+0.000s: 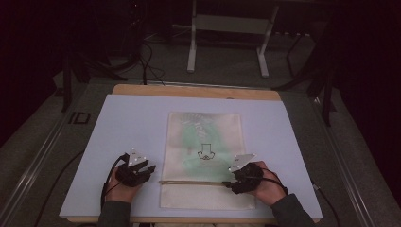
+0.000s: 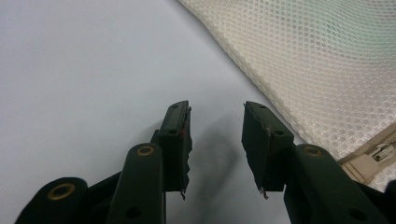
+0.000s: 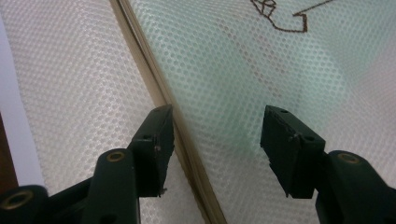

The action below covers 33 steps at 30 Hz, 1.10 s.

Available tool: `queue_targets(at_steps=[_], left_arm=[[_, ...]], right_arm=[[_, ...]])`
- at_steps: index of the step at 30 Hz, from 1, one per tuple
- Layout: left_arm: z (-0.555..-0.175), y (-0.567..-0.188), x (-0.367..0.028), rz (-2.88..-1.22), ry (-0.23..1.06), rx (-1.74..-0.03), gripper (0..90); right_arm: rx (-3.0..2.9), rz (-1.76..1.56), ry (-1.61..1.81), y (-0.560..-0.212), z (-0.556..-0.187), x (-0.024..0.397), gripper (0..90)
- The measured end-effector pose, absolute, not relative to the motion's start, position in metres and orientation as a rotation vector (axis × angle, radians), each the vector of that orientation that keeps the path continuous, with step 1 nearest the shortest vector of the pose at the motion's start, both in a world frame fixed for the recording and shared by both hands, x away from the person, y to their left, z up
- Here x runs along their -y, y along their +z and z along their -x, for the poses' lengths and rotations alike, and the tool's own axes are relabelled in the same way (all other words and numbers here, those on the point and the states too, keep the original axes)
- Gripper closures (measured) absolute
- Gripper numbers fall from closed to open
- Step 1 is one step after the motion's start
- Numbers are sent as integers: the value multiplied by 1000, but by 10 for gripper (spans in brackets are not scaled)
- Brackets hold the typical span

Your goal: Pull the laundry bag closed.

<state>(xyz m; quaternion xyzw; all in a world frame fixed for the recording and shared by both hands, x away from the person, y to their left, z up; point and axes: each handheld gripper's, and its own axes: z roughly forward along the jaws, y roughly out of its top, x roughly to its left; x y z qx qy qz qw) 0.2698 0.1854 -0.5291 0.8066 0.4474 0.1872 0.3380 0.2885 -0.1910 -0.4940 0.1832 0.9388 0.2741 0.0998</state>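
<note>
Pale tabletop (image 1: pixel 127 118): mesh bag (image 1: pixel 203 142) beside gaping left gripper (image 2: pixel 215 121), under gaping right gripper (image 3: pixel 217 126); both empty.

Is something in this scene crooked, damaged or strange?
Nothing stands out. The mesh bag lies flat and square on the mat, its zipper running straight across. Both grippers are open: the left gripper over bare mat beside the bag, the right gripper over the bag at the zipper.
</note>
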Motion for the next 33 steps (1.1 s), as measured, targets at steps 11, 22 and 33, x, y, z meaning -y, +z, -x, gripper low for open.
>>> queue_targets(at_steps=[11,22,33], left_arm=[[-269,-529,-185,-2094,448,-1143,657],[-267,-528,-182,-2109,444,-1096,701],[-266,-528,-178,-2125,375,-1019,750]], right_arm=[[-2791,-497,817,-492,-288,181,446],[-2803,-466,821,-492,-289,170,441],[-2808,-440,828,-491,-288,161,436]])
